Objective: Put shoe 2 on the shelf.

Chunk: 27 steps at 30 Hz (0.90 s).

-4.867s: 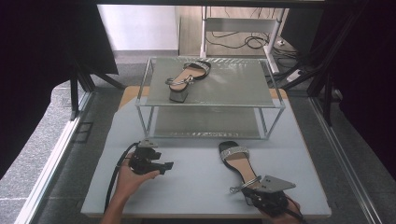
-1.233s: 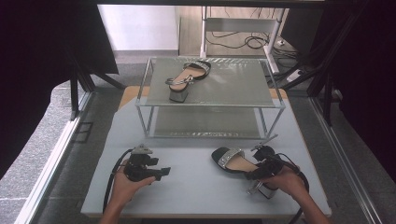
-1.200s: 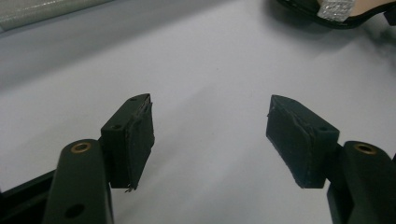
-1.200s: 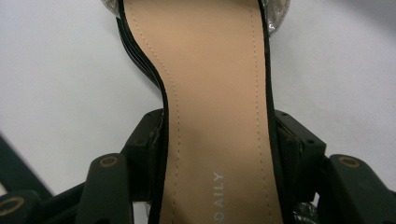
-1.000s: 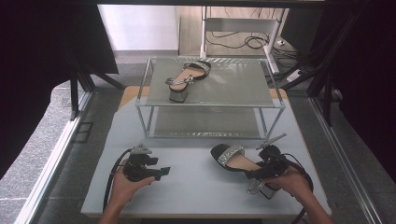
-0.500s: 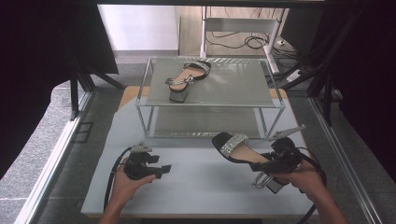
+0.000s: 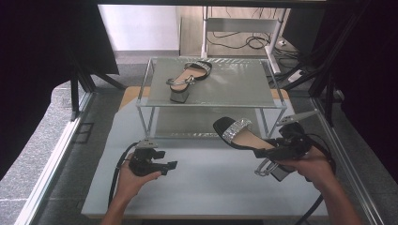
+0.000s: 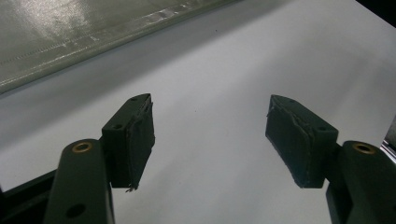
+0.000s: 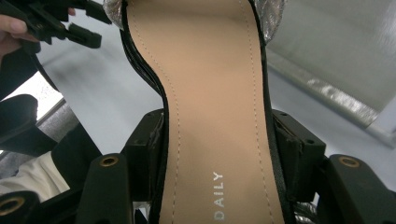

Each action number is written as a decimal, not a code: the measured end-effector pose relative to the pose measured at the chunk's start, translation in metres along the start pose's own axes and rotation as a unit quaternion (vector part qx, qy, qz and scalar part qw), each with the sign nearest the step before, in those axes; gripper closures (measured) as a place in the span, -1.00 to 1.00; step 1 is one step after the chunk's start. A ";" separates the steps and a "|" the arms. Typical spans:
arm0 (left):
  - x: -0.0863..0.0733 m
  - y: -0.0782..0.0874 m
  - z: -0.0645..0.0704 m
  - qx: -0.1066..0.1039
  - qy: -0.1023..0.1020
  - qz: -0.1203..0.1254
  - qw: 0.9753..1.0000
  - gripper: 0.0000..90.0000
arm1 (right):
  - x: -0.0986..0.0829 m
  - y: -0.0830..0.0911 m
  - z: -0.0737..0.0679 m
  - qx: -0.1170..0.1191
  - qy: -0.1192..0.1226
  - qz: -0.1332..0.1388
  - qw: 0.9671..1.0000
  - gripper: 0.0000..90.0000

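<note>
A black block-heel sandal (image 7: pixel 244 137) with a silver glitter strap hangs above the table at the right, toe pointing up-left toward the shelf. My right gripper (image 7: pixel 276 152) is shut on its waist; in the right gripper view the tan insole (image 9: pixel 219 116) runs up between the two pads (image 9: pixel 148 154). A matching sandal (image 7: pixel 186 78) lies on the top of the glass shelf (image 7: pixel 263 101). My left gripper (image 7: pixel 168 165) rests low over the table at the left, open with nothing between its pads (image 8: pixel 135 135), well apart from both sandals.
The two-tier glass shelf with a metal frame stands at the table's back half. The white table top (image 7: pixel 206 183) stretches between the two grippers. Cables (image 7: pixel 234 42) lie on the floor beyond the shelf. The left gripper's cable (image 7: pixel 114 180) loops toward the front edge.
My right gripper took hold of the sandal that lay on the table, lifted it and carried it right and toward the shelf. The left gripper has stayed nearly still.
</note>
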<state>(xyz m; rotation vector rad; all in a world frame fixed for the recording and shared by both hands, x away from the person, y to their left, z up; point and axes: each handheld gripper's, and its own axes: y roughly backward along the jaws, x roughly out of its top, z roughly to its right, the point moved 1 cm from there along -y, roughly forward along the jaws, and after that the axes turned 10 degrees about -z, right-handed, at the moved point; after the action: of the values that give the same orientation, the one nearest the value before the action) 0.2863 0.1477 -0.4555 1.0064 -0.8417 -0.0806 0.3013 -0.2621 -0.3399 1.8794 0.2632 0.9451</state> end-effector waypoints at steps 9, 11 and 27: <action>0.006 0.006 0.001 0.000 0.000 0.010 1.000 -0.27 | 0.025 0.017 0.002 -0.006 -0.005 0.027 1.000 -0.07; 0.010 0.009 0.001 0.002 -0.005 0.013 1.000 -0.27 | 0.030 0.019 0.004 -0.010 -0.008 0.031 0.999 -0.08; 0.053 0.044 0.007 0.012 -0.035 0.032 0.999 -0.27 | 0.057 0.031 0.024 -0.039 -0.042 0.043 0.997 -0.07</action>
<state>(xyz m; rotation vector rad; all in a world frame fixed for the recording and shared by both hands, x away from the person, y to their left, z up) 0.3051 0.1443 -0.3888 1.0036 -0.9402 -0.0511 0.3497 -0.2628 -0.2910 1.8665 0.0941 0.9183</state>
